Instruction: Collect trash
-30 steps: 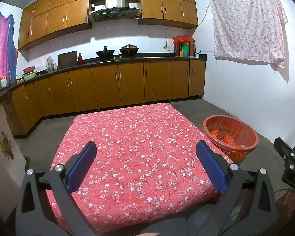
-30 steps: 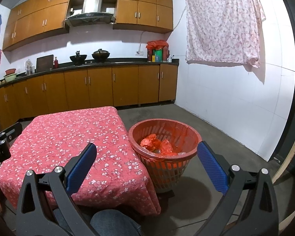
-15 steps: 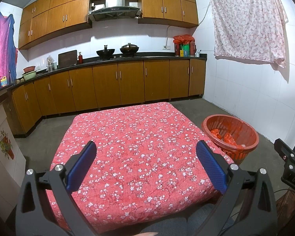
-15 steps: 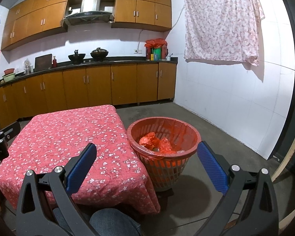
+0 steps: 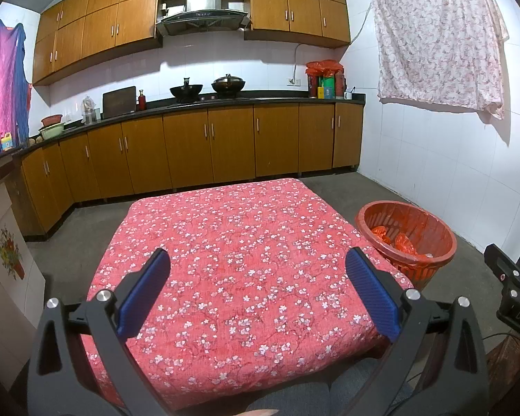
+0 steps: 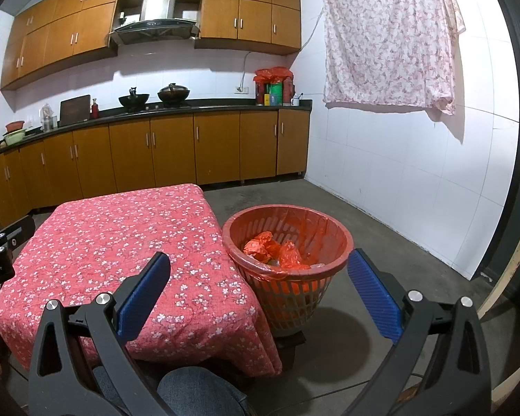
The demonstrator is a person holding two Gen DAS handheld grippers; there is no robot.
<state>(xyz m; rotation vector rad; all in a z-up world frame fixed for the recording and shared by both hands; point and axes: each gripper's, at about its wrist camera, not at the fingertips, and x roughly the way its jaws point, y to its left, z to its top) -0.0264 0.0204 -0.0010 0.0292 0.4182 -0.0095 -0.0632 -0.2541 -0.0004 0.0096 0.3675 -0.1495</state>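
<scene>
A red plastic basket (image 6: 332, 239) with a red liner stands on the floor at the table's right side; it also shows in the left wrist view (image 5: 443, 239). Crumpled red trash (image 6: 270, 248) lies inside it. My left gripper (image 5: 258, 289) is open and empty above the near part of the table with the red floral cloth (image 5: 239, 242). My right gripper (image 6: 260, 286) is open and empty, held in front of the basket and the table's near right corner (image 6: 225, 294). I see no loose trash on the cloth.
Wooden kitchen cabinets (image 5: 208, 145) and a dark counter with pots run along the back wall. A floral cloth (image 6: 391, 38) hangs on the white tiled right wall. Grey concrete floor (image 6: 381, 228) surrounds the basket. The person's knee (image 6: 197, 395) is below the grippers.
Both views shift only slightly; the right gripper has drifted a little, so the basket sits slightly more central. Both grippers stay open and empty.
</scene>
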